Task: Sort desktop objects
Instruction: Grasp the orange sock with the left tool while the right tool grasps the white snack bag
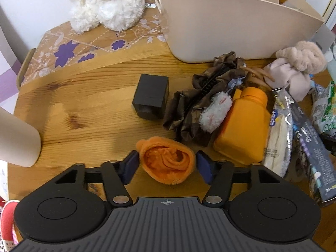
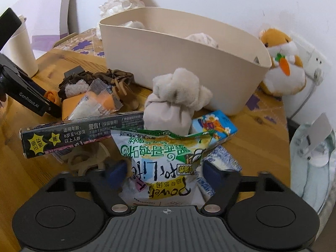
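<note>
While the orange plush roll (image 1: 167, 162) lies between its pads, the left gripper (image 1: 167, 166) stands part-open. The right gripper (image 2: 164, 173) brackets a snack bag (image 2: 163, 168); grip unclear.

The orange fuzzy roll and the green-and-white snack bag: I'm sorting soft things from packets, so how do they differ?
The orange fuzzy roll is plush fabric in one colour, curled on itself; the snack bag is a crinkled packet, printed in green, white and yellow. The roll lies alone on bare wood; the bag sits amid a pile of packets. Shared: each lies between a gripper's pads, the roll in the left gripper, the bag in the right gripper.
</note>
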A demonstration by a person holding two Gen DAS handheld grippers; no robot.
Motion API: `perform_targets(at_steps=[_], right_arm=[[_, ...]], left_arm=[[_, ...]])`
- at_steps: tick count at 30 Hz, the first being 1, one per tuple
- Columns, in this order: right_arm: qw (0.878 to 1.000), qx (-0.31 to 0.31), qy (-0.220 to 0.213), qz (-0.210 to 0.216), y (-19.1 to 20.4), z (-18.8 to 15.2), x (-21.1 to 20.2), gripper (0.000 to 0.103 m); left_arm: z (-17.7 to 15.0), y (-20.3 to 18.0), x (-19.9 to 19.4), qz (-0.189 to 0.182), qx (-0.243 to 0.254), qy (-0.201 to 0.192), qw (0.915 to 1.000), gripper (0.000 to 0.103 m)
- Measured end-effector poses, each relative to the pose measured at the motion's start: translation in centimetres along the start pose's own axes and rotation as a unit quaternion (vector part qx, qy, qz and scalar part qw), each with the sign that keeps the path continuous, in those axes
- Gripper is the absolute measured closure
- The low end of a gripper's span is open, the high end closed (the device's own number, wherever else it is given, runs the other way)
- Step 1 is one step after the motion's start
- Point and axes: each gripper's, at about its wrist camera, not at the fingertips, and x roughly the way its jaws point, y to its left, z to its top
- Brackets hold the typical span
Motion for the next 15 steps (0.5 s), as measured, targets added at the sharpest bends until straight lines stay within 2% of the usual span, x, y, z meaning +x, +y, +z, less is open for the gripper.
perform_targets(at_steps=[1,3,7,10,15], right_arm=[[1.0,0.004,-0.002,0.005,-0.1,-0.1,0.0,0.039],[1.0,0.006,-0.001,0.008,-0.1,-0.2,-0.1,0.041],[1.0,0.009,0.002,0.004,-0.3,-0.5,-0.5,0.043],[1.0,0.021,0.002,0.006,-0.7,-0.7,-1.1,0.048],[0.999,0.031,-0.008,0.013,-1.3,-1.1,-2.4,0.049]], left_arm=[[0.0,0.0,0.0,-0.003,0.0,0.002,1.0,0.047],[0.0,0.0,-0.1,-0.01,0.001,0.005,0.9999,0.053],[-0.2,-0.2,-0.5,-0.017,0.003,0.018,0.9997,0.079],[-0.5,-0.2,-0.8,-0.03,-0.002,0.027,0.9992,0.082],[-1.3,0.1,-1.4,-0.038,-0.004,0.027,0.9989,0.083]])
